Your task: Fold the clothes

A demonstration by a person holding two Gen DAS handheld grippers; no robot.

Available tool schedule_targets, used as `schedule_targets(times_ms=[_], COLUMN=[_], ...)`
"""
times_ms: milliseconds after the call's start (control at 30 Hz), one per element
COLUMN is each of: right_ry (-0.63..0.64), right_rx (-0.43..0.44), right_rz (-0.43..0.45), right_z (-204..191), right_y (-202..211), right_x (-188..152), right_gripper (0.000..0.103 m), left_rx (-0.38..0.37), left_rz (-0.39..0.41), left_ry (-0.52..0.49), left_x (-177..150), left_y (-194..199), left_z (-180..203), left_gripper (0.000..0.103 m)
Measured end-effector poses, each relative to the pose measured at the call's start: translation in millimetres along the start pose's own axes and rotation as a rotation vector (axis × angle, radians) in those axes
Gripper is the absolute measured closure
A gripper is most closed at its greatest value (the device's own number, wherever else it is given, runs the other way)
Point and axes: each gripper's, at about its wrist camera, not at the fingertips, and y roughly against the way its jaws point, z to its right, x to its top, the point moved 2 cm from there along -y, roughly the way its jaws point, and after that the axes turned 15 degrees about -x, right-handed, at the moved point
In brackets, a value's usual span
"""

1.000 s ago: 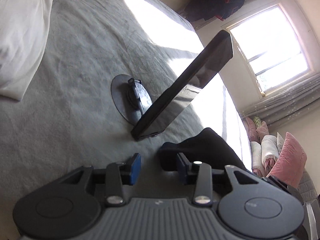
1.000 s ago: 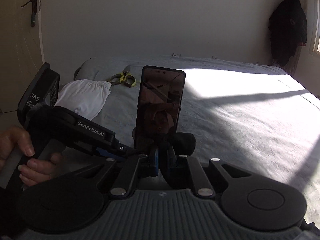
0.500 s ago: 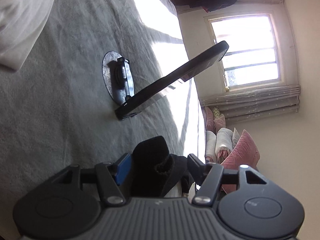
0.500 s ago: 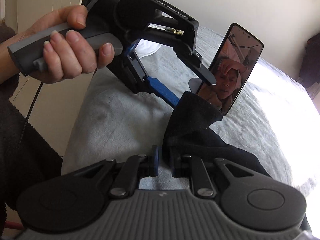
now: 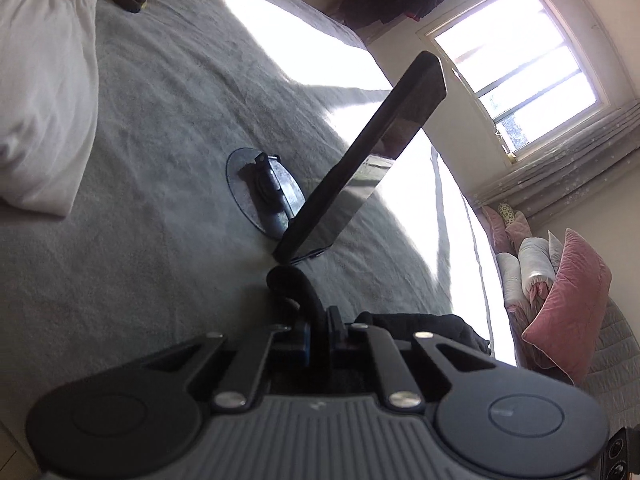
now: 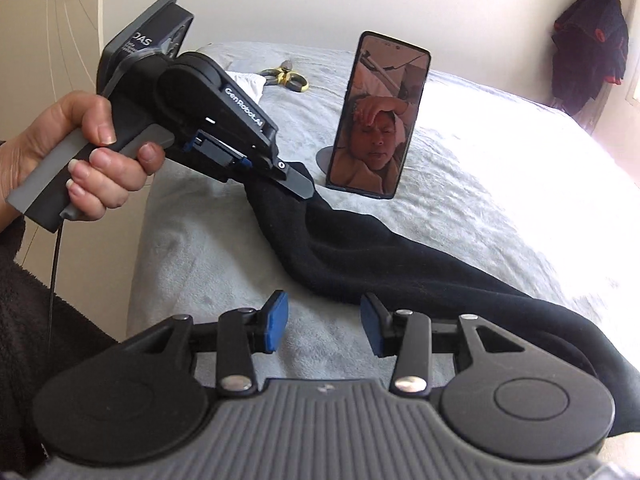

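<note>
While one end of the black garment (image 6: 360, 248) is clamped in the left tool (image 6: 298, 184), its length is stretched rightward past the right tool (image 6: 324, 330), whose fingers are held apart just beside it.

Black garment (image 6: 360, 248), grey bedspread (image 5: 160, 160), blue claw pads (image 6: 276, 326)

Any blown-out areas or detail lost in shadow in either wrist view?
Left wrist: window and the sun patches on the bed clip to white; black garment in the shut left claw shows no texture. Right wrist: bed's right side blows out; right claw open and sharp.
</note>
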Motion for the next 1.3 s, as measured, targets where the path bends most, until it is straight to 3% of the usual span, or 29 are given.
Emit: schedule_targets(times_ms=[167,300,400,567,700,867,1100,1200,1300], right_ry=[-0.124,-0.247,-0.32,-0.45,-0.572,-0.709,-0.69,-0.65,-0.621], right_rx=[-0.105,-0.142,-0.177,-0.215,-0.206,-0.17,-0.101,-0.082,-0.071], right_rz=[-0.031,-0.047,-0.067,-0.082,-0.052,-0.056,-0.072,-0.053,-0.036], right_z=[39,76,110,159,183,199,172,149,131], right_y=[0,2,-1,-8,-17,-37,-79,-99,-114], right_x=[-10,-14,-15,-16,-20,-33,-26,-9,12], right_gripper=[0.057,0.057,0.057,0.057,0.057,0.057,0.057,0.054,0.054], left_rx=[-0.077,-0.127,-0.134,-0.064,0.005,0.136,0.242,0.297,0.289], left_rz=[0.187,0.244,0.252,0.197,0.143,0.07,-0.025,-0.017,-0.008], left_ry=[-0.198,-0.34,-0.392,-0.554,-0.661,-0.738,-0.738,-0.749,-0.731], left_x=[18,38,61,122,153,172,178,181,182], left_y=[15,29,23,-11,-43,-75,-94,-95,-91], left_z=[36,65,86,132,158,157,135,137,140], left_gripper=[0.096,0.096,0.096,0.096,0.096,0.097,0.097,0.097,0.095])
